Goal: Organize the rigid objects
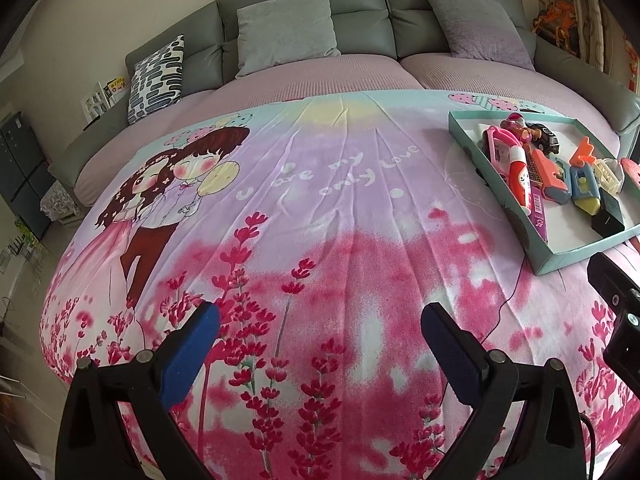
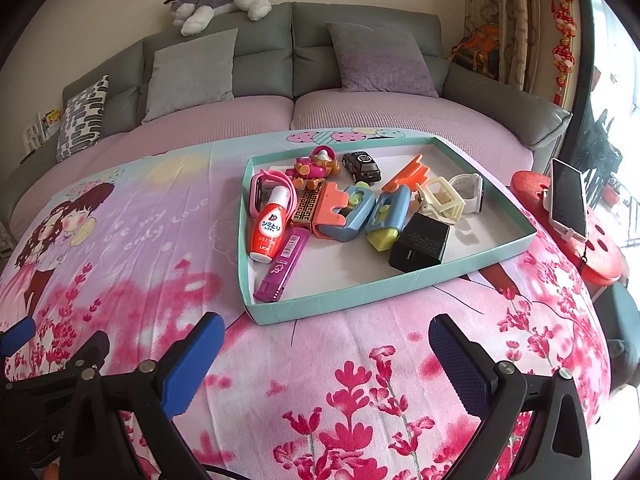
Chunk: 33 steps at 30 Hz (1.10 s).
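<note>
Already gathered, the toys and small items lie inside the teal tray (image 2: 416, 276), which rests toward the blanket's (image 2: 360, 360) right side; the black charger (image 2: 420, 247) sits by the tray's near edge. Both the left gripper (image 1: 320, 332) and right gripper (image 2: 326, 346) hover over the blanket, spread wide, holding nothing.

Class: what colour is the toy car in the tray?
Black toy car; clearest in the right wrist view.
</note>
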### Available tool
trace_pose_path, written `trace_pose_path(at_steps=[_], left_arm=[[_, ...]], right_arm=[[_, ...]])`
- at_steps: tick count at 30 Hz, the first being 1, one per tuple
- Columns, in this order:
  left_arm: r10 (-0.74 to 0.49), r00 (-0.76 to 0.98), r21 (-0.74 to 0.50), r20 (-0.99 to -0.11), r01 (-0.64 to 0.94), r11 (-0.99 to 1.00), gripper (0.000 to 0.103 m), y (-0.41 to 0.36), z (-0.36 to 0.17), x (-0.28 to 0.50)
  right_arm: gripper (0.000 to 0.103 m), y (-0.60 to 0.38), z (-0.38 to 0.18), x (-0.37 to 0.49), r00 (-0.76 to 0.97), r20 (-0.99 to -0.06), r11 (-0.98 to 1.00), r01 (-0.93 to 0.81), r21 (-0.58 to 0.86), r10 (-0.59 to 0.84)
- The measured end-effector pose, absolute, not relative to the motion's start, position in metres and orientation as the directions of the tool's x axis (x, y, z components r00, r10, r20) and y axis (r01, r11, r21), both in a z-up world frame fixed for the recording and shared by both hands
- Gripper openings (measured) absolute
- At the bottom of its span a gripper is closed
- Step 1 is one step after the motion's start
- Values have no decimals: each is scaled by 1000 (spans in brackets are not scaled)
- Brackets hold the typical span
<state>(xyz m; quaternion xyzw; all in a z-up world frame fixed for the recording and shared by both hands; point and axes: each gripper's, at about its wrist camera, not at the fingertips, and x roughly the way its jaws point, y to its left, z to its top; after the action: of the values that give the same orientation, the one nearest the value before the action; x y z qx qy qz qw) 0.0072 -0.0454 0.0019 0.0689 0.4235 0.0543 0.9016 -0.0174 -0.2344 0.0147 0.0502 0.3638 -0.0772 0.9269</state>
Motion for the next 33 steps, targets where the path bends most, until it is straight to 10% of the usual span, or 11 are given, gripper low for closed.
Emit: trace_pose_path(at_steps=[33], left_arm=[[153, 619, 140, -770, -70, 988, 100, -37, -1, 10]], right_arm=[[103, -233, 14, -17, 727, -676, 982, 187, 21, -124]])
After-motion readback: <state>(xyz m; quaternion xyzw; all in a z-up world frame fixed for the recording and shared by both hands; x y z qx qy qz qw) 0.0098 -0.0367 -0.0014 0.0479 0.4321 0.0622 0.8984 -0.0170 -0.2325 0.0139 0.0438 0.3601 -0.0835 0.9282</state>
